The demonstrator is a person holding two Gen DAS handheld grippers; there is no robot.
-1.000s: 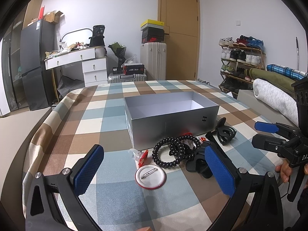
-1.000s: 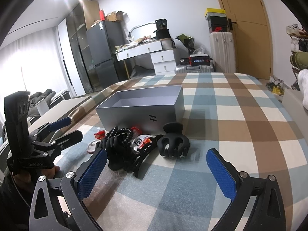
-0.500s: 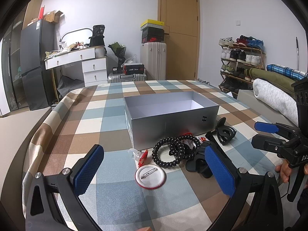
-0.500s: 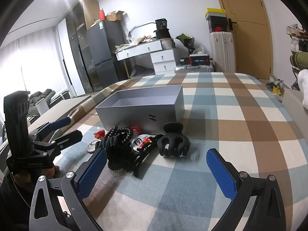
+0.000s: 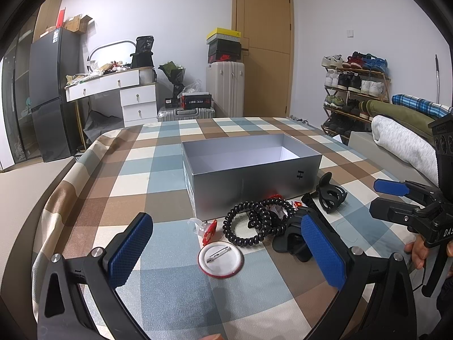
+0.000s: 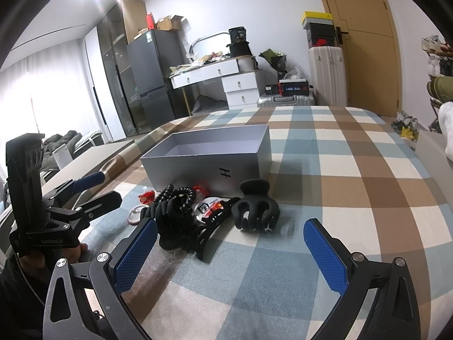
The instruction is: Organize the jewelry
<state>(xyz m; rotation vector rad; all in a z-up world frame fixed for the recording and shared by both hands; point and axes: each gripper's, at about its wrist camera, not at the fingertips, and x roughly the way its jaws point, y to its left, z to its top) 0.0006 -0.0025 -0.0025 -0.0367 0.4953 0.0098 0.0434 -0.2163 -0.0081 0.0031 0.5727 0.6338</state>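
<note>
An open grey box (image 5: 249,167) stands on the checked tablecloth, also in the right wrist view (image 6: 209,158). In front of it lie black spiral hair ties (image 5: 254,223), a round pin badge (image 5: 220,261) face down, a small red clip (image 5: 209,229), a black claw clip (image 5: 329,194) and a larger black clip (image 5: 291,240). My left gripper (image 5: 226,257) is open and empty, just short of the badge. My right gripper (image 6: 230,255) is open and empty, just short of the black claw clip (image 6: 256,205) and hair ties (image 6: 175,201).
The checked table (image 5: 127,175) drops off at its left edge. A dresser (image 5: 119,90), fridge (image 5: 51,90), suitcase (image 5: 225,87) and shoe rack (image 5: 354,90) stand behind. Folded bedding (image 5: 402,141) lies at the right.
</note>
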